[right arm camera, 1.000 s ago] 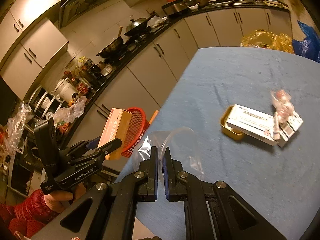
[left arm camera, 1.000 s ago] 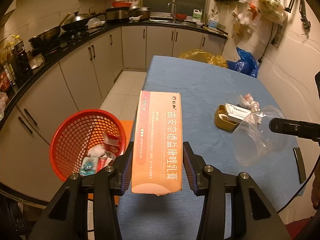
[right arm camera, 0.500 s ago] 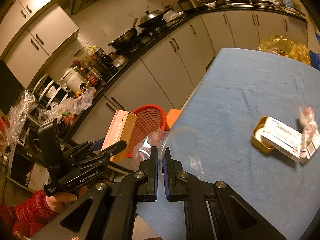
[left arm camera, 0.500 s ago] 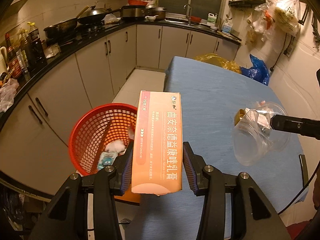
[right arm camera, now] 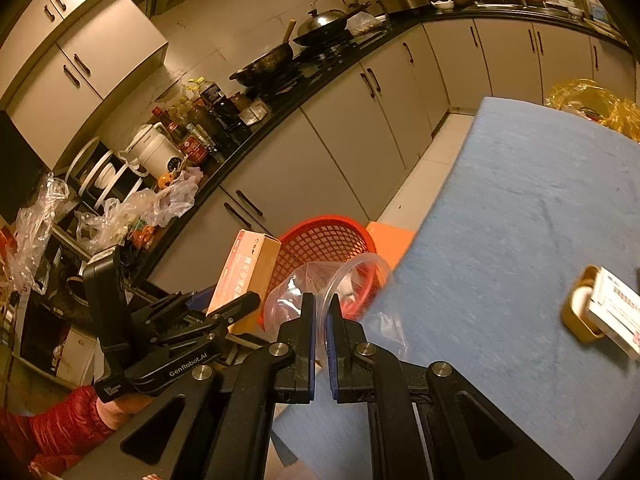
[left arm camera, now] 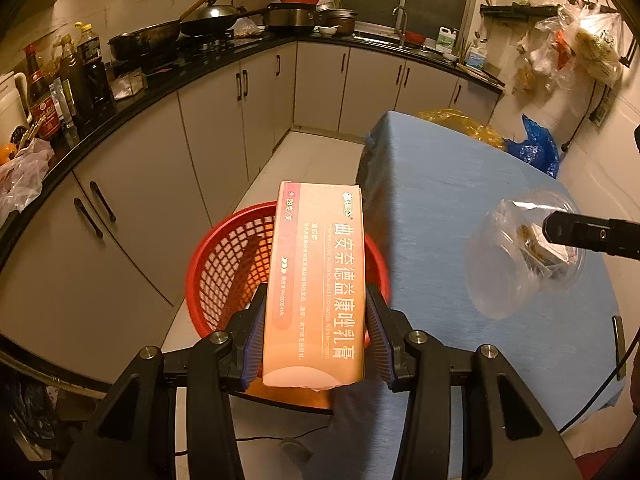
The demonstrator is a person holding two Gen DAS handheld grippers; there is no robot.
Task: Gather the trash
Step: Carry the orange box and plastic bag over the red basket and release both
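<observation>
My left gripper (left arm camera: 316, 320) is shut on a long pink-orange carton (left arm camera: 318, 276) with Chinese print, held above the red mesh trash basket (left arm camera: 232, 264) on the floor beside the table. From the right wrist view the same carton (right arm camera: 244, 276) and left gripper (right arm camera: 236, 308) hang left of the basket (right arm camera: 320, 240). My right gripper (right arm camera: 320, 304) is shut on the rim of a clear plastic container (right arm camera: 320, 280), near the table's left edge. That container (left arm camera: 520, 256) shows in the left view, over the blue table, with the right gripper's finger (left arm camera: 588, 234) on it.
The blue-covered table (right arm camera: 520, 220) carries a gold tin with a white box (right arm camera: 604, 312) on it. Yellow (left arm camera: 460, 124) and blue (left arm camera: 532, 152) bags lie at its far end. Grey cabinets under a black counter (left arm camera: 160, 84) with pans and bottles run along the left. An orange stool (right arm camera: 390, 240) stands by the basket.
Both grippers have carried their loads leftward, off the table toward the basket. The carton now hangs over the basket, and the clear container has reached the table's left edge. Neither grip changed.
</observation>
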